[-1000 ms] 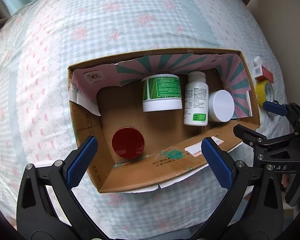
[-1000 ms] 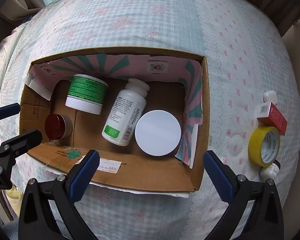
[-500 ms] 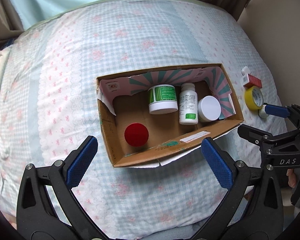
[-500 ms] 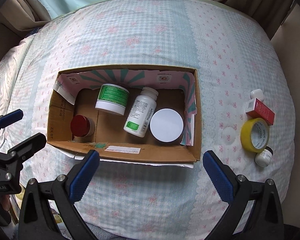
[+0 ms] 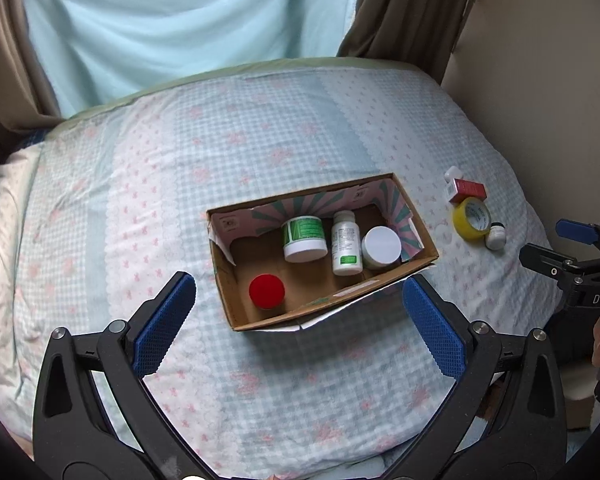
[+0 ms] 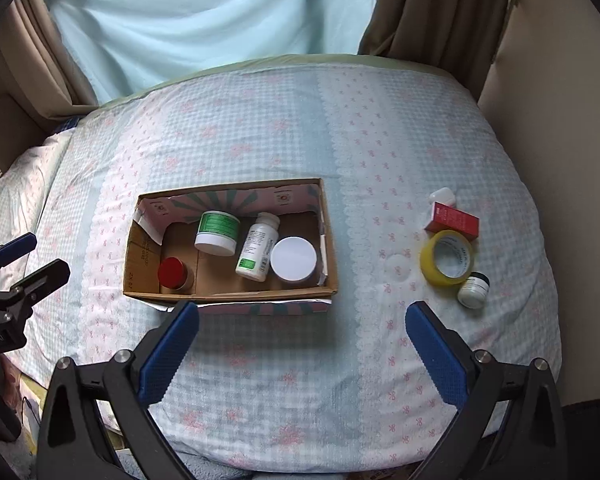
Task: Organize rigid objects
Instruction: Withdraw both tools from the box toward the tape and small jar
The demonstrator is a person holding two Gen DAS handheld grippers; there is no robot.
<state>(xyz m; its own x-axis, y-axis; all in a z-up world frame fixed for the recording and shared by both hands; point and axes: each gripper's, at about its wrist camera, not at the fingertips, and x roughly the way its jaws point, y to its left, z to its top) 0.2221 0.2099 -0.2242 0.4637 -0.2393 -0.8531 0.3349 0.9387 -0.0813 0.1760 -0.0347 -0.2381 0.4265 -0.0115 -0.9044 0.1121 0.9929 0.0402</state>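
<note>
A cardboard box [image 5: 420,236] [image 6: 330,240] sits on the bed. In it stand a red-lidded jar [image 5: 266,291] [image 6: 173,273], a green-labelled tub [image 5: 304,238] [image 6: 217,233] and a white-lidded jar [image 5: 381,246] [image 6: 293,259]; a white bottle [image 5: 345,242] [image 6: 258,246] lies between them. Right of the box lie a yellow tape roll [image 5: 471,219] [image 6: 447,258], a red carton [image 5: 467,190] [image 6: 452,220], a small white jar [image 5: 495,235] [image 6: 473,290] and a white cap [image 6: 442,196]. My left gripper [image 5: 299,320] and right gripper [image 6: 302,334] are open, empty, above the bed's near side.
The bed has a checked floral cover [image 6: 284,140]. A pale blue curtain [image 6: 204,16] and brown drapes [image 6: 440,12] hang behind it. A wall [image 6: 560,80] runs along the right side. A pillow [image 5: 0,216] lies at the left.
Both grippers have pulled up and back from the box, so the box looks smaller and the curtains come into view. Nothing in the box has moved.
</note>
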